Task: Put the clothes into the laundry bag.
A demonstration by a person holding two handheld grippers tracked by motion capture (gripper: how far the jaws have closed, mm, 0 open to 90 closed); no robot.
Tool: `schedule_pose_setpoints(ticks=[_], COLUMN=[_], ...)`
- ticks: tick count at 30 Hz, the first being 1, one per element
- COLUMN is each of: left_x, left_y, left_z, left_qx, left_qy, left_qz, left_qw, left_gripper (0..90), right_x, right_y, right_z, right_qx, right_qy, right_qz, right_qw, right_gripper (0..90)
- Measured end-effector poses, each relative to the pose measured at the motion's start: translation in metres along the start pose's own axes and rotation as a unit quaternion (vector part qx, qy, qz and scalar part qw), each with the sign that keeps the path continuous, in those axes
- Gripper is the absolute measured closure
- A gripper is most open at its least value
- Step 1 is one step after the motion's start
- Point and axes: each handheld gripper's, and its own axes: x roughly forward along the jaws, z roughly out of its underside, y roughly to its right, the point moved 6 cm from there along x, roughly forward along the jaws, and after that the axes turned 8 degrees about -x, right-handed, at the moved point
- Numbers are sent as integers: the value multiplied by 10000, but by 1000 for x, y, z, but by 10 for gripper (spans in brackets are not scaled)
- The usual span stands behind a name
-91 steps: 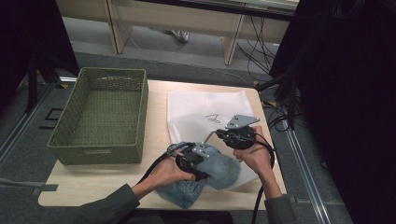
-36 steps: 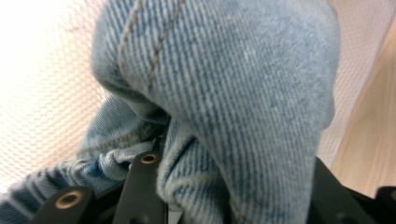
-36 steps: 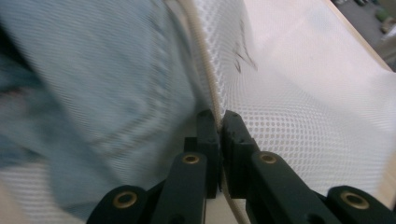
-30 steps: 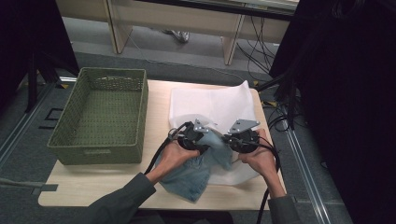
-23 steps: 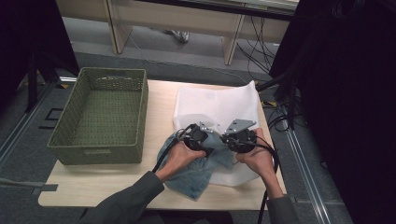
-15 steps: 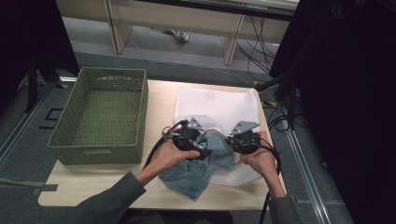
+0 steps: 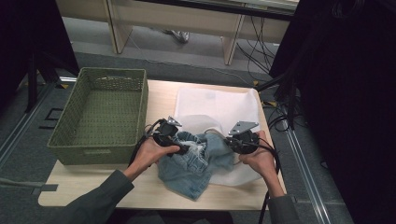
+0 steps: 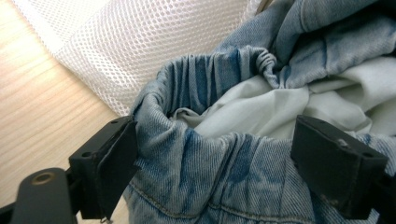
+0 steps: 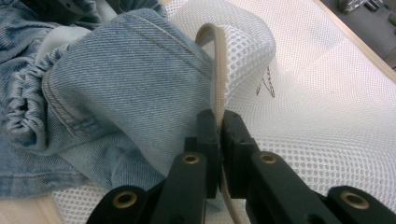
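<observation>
A light-blue denim garment [image 7: 196, 168] lies crumpled at the table's front, partly inside the mouth of a white mesh bag [image 7: 215, 105]. My left gripper [image 7: 187, 148] sits at its left side. Its jaws have just been opening and stand wide, with the gathered denim waistband [image 8: 210, 177] between them and not pinched [image 8: 215, 140]. My right gripper [image 7: 229, 142] is at the garment's right. In the right gripper view it [image 9: 219, 121] is shut on the bag's beige edge strip [image 9: 215, 60], holding the mesh [image 9: 317, 116] up beside the denim [image 9: 130, 74].
A green woven basket [image 7: 100, 116] stands on the left part of the wooden table [image 7: 93, 189]. Mesh [image 8: 140, 42] and bare wood [image 8: 37, 102] lie beyond the left gripper. Cables run on the floor behind the table's far right corner.
My left gripper has let go of the denim, opened wide and shifted a little to the left. The right gripper has kept its place and its hold on the bag's edge.
</observation>
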Motion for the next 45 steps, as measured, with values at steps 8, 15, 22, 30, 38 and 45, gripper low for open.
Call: schedule_pose_setpoints(ticks=[8, 15, 22, 30, 38, 45], left_x=[23, -6, -7, 40, -1, -39], left_y=[-9, 36, 101, 77, 78, 61], left_z=[17, 7, 0, 2, -3, 22], left_qx=[388, 1090, 1651, 1252, 982, 780], left_qy=[-535, 86, 253, 170, 410, 132], left_qz=[-105, 371, 1114, 603, 864, 1116], left_qw=[9978, 9933, 9796, 9902, 9906, 9906], left_gripper=[394, 745, 732, 659, 313, 148], right_x=[0, -1, -7, -12, -8, -8], right_y=[-2, -1, -5, -15, -14, -14], right_z=[0, -5, -22, -23, -17, -14], right_qx=[14, 103, 86, -50, 45, 98], right_qy=[-37, 107, 368, 381, 377, 251], right_qz=[45, 36, 19, -145, -83, -148], right_qw=[10000, 9999, 9993, 9992, 9992, 9995], right_gripper=[875, 877, 877, 876, 876, 875])
